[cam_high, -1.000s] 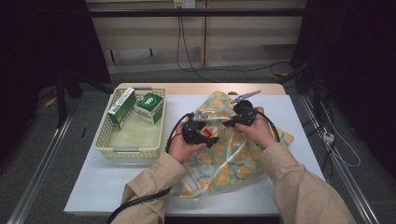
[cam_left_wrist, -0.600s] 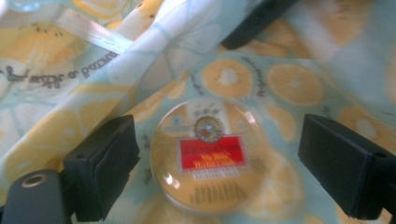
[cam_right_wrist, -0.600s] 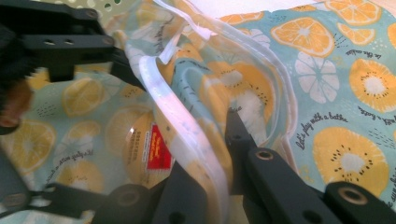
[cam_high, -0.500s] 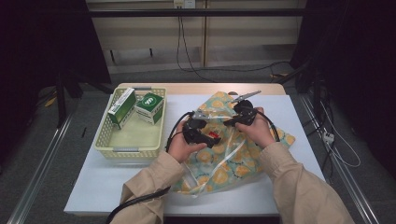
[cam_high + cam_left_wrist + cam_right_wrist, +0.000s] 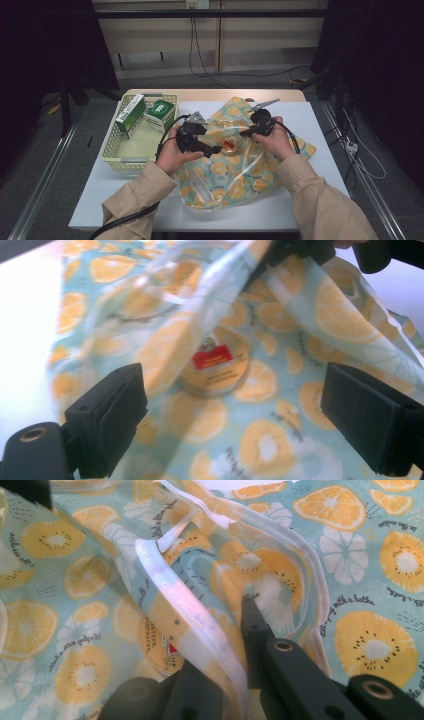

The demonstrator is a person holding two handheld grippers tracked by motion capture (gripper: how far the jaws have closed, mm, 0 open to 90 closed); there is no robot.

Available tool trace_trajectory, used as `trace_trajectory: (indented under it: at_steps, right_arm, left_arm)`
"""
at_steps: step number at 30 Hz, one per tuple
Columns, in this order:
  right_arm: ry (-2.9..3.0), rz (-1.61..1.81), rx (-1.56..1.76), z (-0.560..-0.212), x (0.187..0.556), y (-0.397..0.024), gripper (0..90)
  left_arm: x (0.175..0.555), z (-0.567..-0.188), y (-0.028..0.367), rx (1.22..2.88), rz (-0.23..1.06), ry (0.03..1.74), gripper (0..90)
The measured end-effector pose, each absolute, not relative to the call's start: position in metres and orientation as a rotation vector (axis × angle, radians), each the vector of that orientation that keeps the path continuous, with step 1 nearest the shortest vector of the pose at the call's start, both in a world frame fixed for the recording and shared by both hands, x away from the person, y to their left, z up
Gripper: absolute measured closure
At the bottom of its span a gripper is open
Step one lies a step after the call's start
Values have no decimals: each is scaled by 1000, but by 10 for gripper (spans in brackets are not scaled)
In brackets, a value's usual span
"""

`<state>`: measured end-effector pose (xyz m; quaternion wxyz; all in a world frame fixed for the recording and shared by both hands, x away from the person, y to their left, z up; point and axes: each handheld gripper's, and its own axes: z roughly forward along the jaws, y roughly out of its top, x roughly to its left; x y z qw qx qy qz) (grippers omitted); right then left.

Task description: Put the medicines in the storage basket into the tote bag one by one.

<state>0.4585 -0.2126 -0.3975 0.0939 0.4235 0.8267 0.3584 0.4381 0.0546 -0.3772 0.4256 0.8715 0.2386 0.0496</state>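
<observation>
Right gripper point(image 5: 235, 680): fingers pinched on the clear rim of the fruit-print bag point(image 5: 250, 170), holding that edge raised. Left gripper point(image 5: 235, 415): fingers spread wide, gripping nothing, aimed at a round tin with a red label point(image 5: 215, 367) that lies inside the bag. The bag rests crumpled at the middle of the white table point(image 5: 100, 185). Just beside it on the left stands a yellow basket point(image 5: 122, 160) containing two green-and-white boxes point(image 5: 160, 114).
</observation>
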Motion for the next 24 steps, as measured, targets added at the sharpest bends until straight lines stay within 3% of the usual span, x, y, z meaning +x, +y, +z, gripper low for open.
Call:
trace_trajectory:
  at_steps: [9, 24]
  right_arm:
    - [2460, 1062, 1254, -399, 458, -211, 891]
    - [2462, 1059, 1247, -398, 457, -211, 892]
  left_arm:
    - [450, -363, 88, 2134, 128, 659, 90]
    - [481, -358, 136, 2112, 249, 788, 75]
